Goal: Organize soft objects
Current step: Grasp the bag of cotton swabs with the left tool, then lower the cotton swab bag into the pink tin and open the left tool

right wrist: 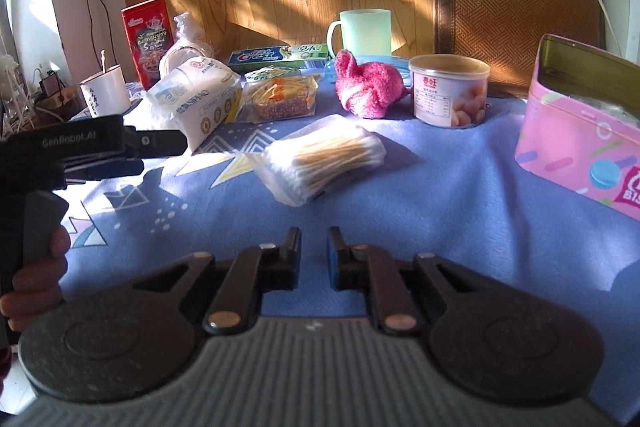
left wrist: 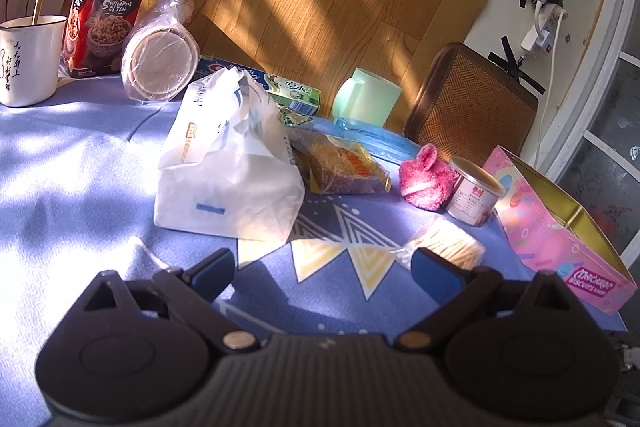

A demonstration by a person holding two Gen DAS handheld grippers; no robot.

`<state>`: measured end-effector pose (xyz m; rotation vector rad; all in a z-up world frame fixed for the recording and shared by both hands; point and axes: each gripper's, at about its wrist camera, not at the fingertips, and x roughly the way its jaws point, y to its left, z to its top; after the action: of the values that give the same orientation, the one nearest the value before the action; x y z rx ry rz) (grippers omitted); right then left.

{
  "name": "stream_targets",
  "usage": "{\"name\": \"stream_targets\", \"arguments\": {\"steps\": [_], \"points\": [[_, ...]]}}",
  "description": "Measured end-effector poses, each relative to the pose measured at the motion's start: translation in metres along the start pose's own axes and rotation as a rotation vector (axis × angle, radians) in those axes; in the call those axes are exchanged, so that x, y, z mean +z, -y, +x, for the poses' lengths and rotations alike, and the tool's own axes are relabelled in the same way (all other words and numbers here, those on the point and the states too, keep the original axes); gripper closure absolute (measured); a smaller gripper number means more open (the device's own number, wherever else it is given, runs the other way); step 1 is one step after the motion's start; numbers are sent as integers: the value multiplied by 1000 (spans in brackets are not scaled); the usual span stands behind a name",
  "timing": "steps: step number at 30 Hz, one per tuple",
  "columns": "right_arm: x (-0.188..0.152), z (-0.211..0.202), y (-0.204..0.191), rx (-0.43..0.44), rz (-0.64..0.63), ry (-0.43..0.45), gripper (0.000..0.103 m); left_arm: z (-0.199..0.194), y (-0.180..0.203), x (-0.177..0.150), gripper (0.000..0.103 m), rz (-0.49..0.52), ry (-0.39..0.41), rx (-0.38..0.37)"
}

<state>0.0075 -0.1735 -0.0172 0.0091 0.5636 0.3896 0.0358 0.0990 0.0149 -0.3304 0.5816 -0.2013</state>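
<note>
My left gripper is open wide above the blue tablecloth, nothing between its fingers. Just beyond it lies a white tissue pack; a pack of cotton swabs touches the edge of its right finger's view. A fluffy pink sock lies further right beside a can. In the right wrist view, my right gripper hovers over bare cloth with only a narrow gap between its jaws and nothing in it. The cotton swabs lie just ahead, the pink sock and tissue pack behind.
An open pink biscuit tin stands at the right. A wrapped sponge, toothpaste box, green cup, red box and white mug crowd the back. A hand grips the left tool's handle.
</note>
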Motion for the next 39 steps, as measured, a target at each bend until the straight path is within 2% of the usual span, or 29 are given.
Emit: {"name": "stream_targets", "arguments": {"steps": [1,2,3,5,8,13,14,15,16,18,19,20,21,25,27,30,34,36,37,39], "points": [[1,0,0,-8,-5,11,73,1,3,1,6,6,-3,-10],[3,0,1,-13,-3,24,58,2,7,2,8,16,-6,-17],[5,1,3,-10,5,36,51,2,14,4,9,35,-9,-26],[10,6,5,7,8,46,50,5,30,8,12,82,-13,-43],[16,19,4,14,-14,40,41,19,53,17,12,141,-29,-80],[24,41,5,37,-30,6,39,67,78,28,12,200,-114,-90],[26,46,5,41,-29,-3,39,76,81,28,15,210,-134,-84],[26,50,5,38,-26,-9,40,84,83,27,20,218,-158,-76],[27,51,4,37,-28,-8,40,92,84,23,35,221,-196,-76],[26,51,2,33,-40,8,54,90,85,18,43,210,-209,-121],[25,49,3,28,-40,17,55,87,87,17,53,217,-209,-134],[23,47,5,26,-29,27,58,83,92,16,54,228,-208,-133],[22,44,7,10,-16,41,64,78,96,15,55,235,-206,-138],[16,15,8,-50,-19,168,64,58,129,18,54,299,-138,-165],[14,-4,10,-113,-48,260,64,48,150,23,54,336,-88,-199],[15,-26,25,-202,-60,353,64,44,188,31,53,385,-42,-268],[22,-45,68,-300,-5,397,64,61,245,38,52,444,-27,-347],[26,-46,92,-344,22,401,62,74,271,39,42,441,-26,-372],[29,-42,103,-387,18,400,62,82,281,40,34,430,-26,-368],[30,-31,124,-526,14,391,58,98,294,37,31,413,-26,-301]]}}
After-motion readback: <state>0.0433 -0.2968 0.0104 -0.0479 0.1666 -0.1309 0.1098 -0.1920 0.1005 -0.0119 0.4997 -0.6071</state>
